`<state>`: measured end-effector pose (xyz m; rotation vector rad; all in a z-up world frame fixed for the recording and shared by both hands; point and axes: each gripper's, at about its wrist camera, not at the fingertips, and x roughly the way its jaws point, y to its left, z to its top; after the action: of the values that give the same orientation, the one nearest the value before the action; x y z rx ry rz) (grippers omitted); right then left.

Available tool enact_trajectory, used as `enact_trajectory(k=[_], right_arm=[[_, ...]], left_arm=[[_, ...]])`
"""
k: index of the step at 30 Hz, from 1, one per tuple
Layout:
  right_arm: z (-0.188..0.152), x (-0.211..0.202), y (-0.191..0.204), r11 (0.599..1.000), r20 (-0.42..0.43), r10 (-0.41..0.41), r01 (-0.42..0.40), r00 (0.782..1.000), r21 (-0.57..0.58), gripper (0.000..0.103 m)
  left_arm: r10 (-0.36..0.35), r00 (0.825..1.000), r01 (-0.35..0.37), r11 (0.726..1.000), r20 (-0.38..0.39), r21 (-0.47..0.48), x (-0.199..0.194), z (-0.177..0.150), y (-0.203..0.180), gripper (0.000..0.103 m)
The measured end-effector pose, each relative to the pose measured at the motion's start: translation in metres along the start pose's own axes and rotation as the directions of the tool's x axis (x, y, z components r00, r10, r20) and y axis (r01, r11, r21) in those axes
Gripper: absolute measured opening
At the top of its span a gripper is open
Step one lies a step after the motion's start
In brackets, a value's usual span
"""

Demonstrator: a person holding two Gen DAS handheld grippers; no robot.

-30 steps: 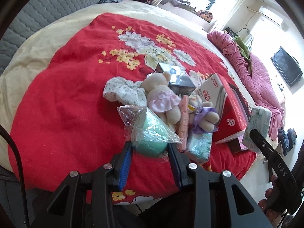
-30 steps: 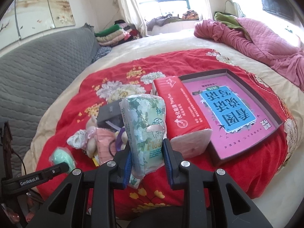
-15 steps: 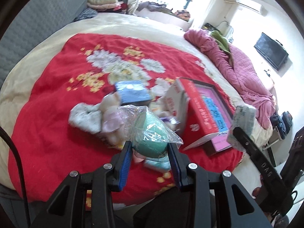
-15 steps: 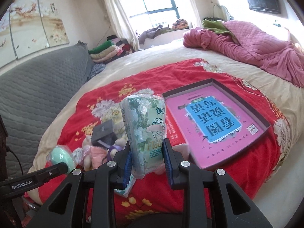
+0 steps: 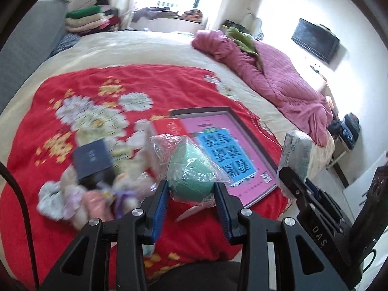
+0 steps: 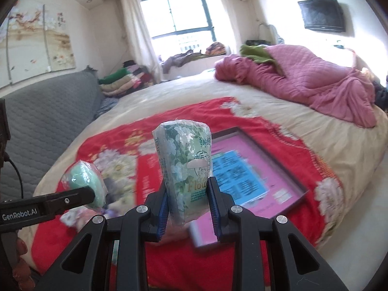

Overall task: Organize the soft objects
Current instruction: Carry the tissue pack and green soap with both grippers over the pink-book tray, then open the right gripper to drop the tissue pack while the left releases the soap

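Observation:
My left gripper (image 5: pixel 191 191) is shut on a green sponge in a clear plastic bag (image 5: pixel 191 174), held above the red blanket (image 5: pixel 97 92). My right gripper (image 6: pixel 186 198) is shut on a floral tissue pack (image 6: pixel 185 162), standing upright between the blue pads. Each view shows the other hand's load: the tissue pack (image 5: pixel 294 155) at the right, the green sponge (image 6: pixel 84 181) at the left. A pink tray with a blue label (image 5: pixel 225 150) lies on the blanket ahead, a red tissue pack (image 5: pixel 167 127) beside it. Blurred plush toys (image 5: pixel 97 194) and a dark box (image 5: pixel 93 161) lie to the left.
A crumpled pink quilt (image 5: pixel 271 82) covers the bed's far right side. Folded blankets (image 5: pixel 89 21) are stacked by the window. A grey padded headboard (image 6: pixel 46 116) runs along the left. A television (image 5: pixel 315 40) hangs on the right wall; the bed's edge drops away at the right.
Both grippers have risen and swung right with their loads still gripped. The toy pile has slid to the lower left of the left wrist view, and the pink tray has come into fuller view.

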<state>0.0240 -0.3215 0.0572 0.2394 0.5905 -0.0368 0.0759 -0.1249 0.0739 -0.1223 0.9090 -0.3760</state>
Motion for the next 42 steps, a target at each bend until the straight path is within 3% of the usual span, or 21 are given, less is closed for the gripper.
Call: enact_trajectory(k=[6, 10, 22, 37, 42], right_arm=[[0.012, 0.016, -0.044, 0.998, -0.036, -0.058, 0.059, 0.998, 0.032, 0.030], [0.012, 0.030, -0.070, 0.994, -0.085, -0.084, 0.089, 0.993, 0.058, 0.030], [-0.001, 0.080, -0.110, 0.988, -0.201, -0.129, 0.144, 0.971, 0.061, 0.030], [-0.021, 0.127, -0.130, 0.966, -0.306, -0.251, 0.258, 0.918, -0.017, 0.032], [-0.024, 0.133, -0.134, 0.970, -0.320, -0.226, 0.241, 0.920, 0.008, 0.033]], left_arm=[[-0.047, 0.997, 0.051, 0.996, -0.066, 0.072, 0.042, 0.021, -0.047, 0.038], [-0.037, 0.992, 0.053, 0.989, -0.118, 0.137, 0.072, 0.028, -0.069, 0.038], [-0.010, 0.960, 0.072, 0.975, -0.279, 0.212, 0.148, 0.017, -0.104, 0.039], [0.048, 0.933, 0.057, 0.959, -0.356, 0.277, 0.183, 0.002, -0.114, 0.039], [0.059, 0.928, 0.060, 0.951, -0.368, 0.302, 0.187, -0.001, -0.116, 0.039]])
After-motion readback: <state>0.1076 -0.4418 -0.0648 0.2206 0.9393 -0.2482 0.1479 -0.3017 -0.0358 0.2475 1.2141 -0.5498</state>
